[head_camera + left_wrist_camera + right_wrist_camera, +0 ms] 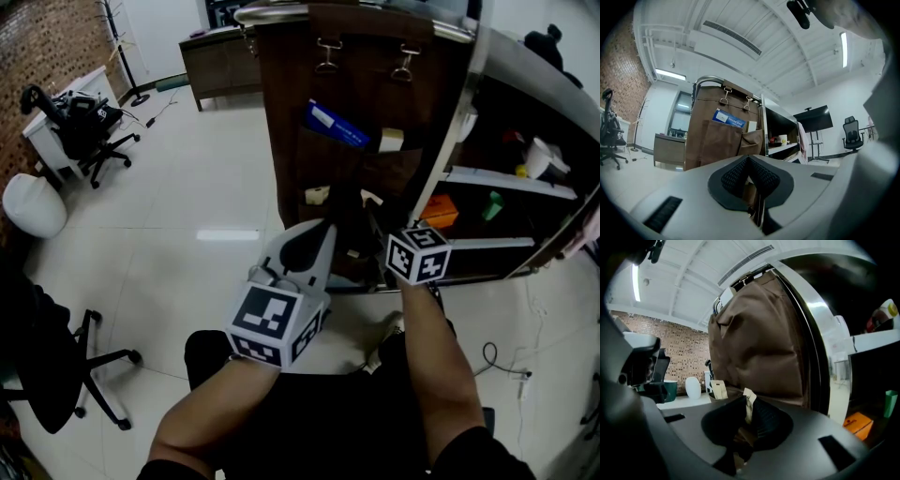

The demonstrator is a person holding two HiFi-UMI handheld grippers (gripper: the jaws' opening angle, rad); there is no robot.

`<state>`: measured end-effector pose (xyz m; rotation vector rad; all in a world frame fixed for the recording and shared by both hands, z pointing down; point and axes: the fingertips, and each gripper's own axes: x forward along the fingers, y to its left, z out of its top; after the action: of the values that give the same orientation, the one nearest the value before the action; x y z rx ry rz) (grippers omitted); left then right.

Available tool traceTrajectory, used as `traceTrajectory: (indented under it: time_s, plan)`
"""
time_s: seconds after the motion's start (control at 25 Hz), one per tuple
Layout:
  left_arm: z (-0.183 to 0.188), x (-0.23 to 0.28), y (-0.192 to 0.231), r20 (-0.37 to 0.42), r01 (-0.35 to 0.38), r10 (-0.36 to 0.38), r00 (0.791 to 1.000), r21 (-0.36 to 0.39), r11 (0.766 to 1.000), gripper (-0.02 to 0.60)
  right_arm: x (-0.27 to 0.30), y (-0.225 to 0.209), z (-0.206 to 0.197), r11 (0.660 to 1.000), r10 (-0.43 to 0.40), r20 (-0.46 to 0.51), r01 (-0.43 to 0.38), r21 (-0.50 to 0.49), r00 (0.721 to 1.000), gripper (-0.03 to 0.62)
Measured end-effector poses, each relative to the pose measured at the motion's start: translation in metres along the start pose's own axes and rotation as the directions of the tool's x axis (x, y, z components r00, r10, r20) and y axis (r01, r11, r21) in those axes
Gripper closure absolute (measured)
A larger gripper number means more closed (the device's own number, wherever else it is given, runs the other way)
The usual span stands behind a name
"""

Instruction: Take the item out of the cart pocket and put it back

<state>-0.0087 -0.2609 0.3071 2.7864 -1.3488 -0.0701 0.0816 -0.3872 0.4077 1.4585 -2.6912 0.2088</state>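
Observation:
A brown fabric organiser [309, 94] hangs on the end of the cart. Its pockets hold a blue packet [336, 125] and two cream packets [391, 139] [317, 195]. My right gripper [373, 208] is low at the organiser's front, shut on a small cream packet [372, 198]. In the right gripper view that packet [749, 397] stands pinched between the dark pads of the right gripper [748, 409], with the organiser [759, 348] just behind. My left gripper [305, 242] hangs beside it, a little back from the organiser [712, 140]. The left gripper [749, 159] has its pads together and holds nothing.
The cart's open shelves at right carry an orange box [439, 212], a green item [493, 204] and a white cup [539, 157]. Office chairs [56, 366] [89, 127] stand at left. A cabinet [220, 56] is far behind. A cable [497, 361] lies on the floor.

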Motion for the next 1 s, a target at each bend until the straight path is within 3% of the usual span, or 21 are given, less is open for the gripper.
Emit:
traceTrajectory:
  time_s: [0.44,0.8,0.88,0.92,1.0]
  plan:
    - [0.001,0.000,-0.002,0.002,0.004,-0.004,1.000,-0.002,1.000,0.581,0.003,0.007,-0.001,0.999,0.007,-0.051,-0.009,-0.046,0.999,0.487]
    - [0.008,-0.005,-0.011,0.015,0.003,-0.003,1.000,0.001,1.000,0.581,-0.026,0.021,0.046,0.998,0.017,0.016,-0.016,-0.062,1.000,0.485]
    - [0.012,-0.007,-0.014,0.021,0.003,-0.003,1.000,0.006,1.000,0.581,-0.034,0.027,0.055,1.000,0.025,0.022,-0.025,-0.017,0.999,0.525]
    - [0.013,-0.008,-0.016,0.023,0.004,-0.005,1.000,0.008,1.000,0.581,-0.039,0.030,0.060,1.000,0.029,0.030,-0.029,0.005,0.999,0.588]
    - [0.017,-0.011,-0.021,0.028,0.009,-0.009,1.000,0.015,1.000,0.581,-0.051,0.041,0.072,0.999,0.043,0.052,-0.044,0.017,0.998,0.588]
